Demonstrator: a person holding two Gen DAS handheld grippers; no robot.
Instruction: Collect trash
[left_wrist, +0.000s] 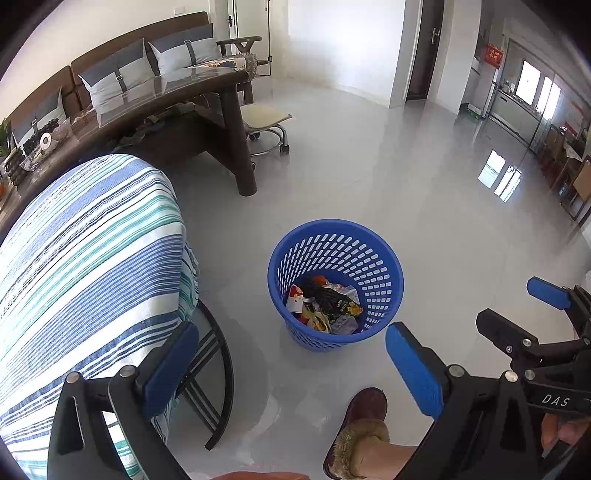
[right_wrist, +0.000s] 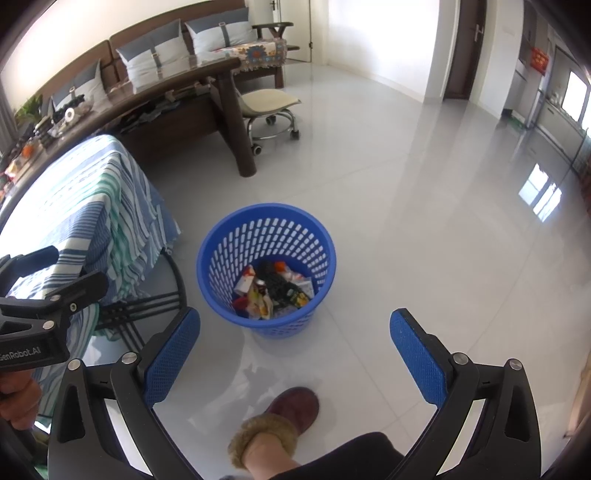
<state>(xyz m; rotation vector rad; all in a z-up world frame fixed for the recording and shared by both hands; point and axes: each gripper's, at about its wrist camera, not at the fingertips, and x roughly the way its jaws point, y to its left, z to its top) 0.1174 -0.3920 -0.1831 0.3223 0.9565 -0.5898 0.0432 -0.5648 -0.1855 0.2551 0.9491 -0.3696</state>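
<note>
Nearest us, both our left tongs (left_wrist: 291, 373) and right tongs (right_wrist: 295, 362) hang spread and empty above the floor, while just beyond, the blue basket (right_wrist: 207, 273) already holds wrappers (right_wrist: 271, 291), so we judge collecting nearly done, needing another search.

Brightness: pretty bright daylight in both views
Source: windows (left_wrist: 532, 83) around 2 o'clock
Glare: window reflections on the glossy floor (left_wrist: 369, 177) near 3 o'clock
Distortion: heavy fisheye bending, dark corners
Focus: mostly sharp, maybe softer at the rim
</note>
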